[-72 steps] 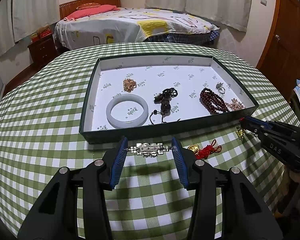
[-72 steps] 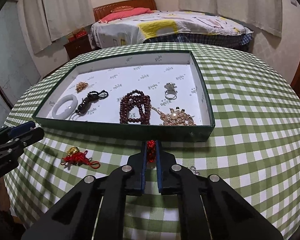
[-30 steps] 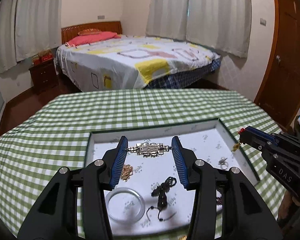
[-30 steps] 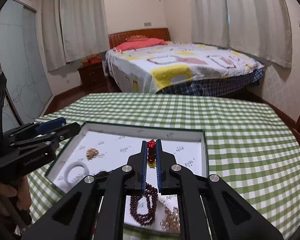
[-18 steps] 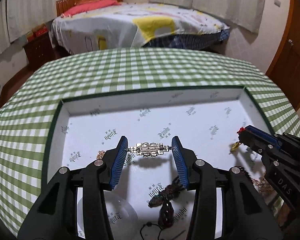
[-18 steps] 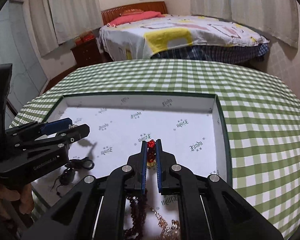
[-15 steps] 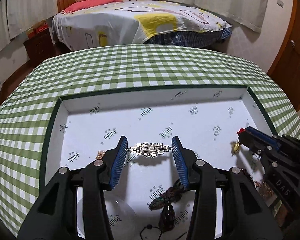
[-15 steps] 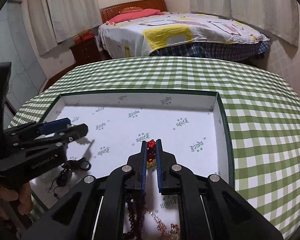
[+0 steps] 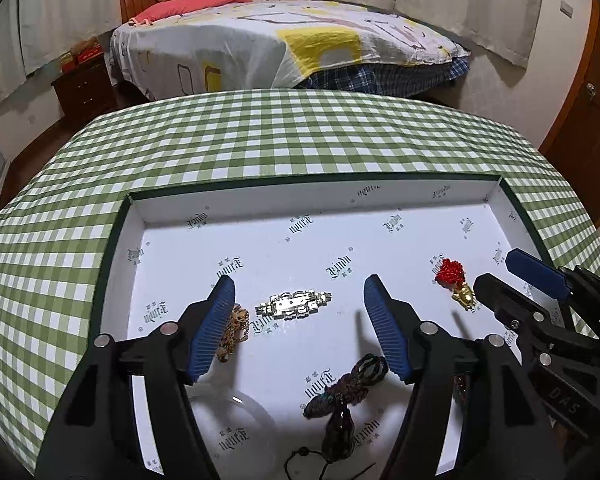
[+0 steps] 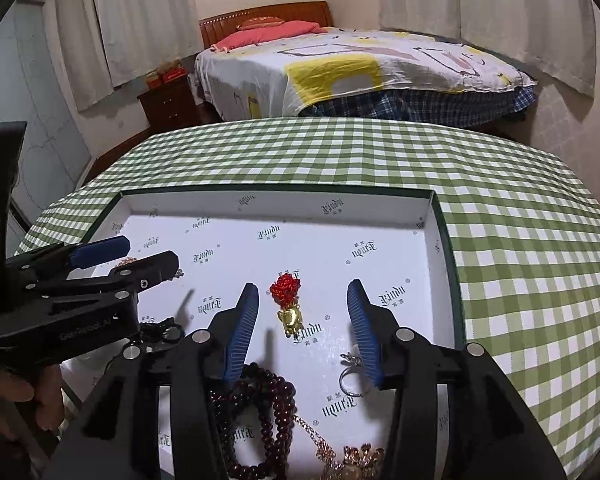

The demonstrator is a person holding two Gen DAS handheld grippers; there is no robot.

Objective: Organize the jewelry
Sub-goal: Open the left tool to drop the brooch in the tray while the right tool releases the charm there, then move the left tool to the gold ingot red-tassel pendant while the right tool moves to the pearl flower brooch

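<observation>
round table point(image 9: 300, 144) under green-and-white checked cloth; dark green, white-lined tray point(image 9: 320, 179) directly on it, nearer the 6 o'clock side, checked cloth bare from 9 through 12 to 3 o'clock around the tray.

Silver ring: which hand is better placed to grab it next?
Right, likely. The ring lies beside the right gripper, jaws opening around the charm; the left gripper, jaws opening around the brooch, is farther off.

A silver brooch point(image 9: 294, 304) lies flat on the white floor of the green-rimmed tray point(image 9: 112, 248); a red-knotted gold charm point(image 10: 287, 302) lies well to its right.
</observation>
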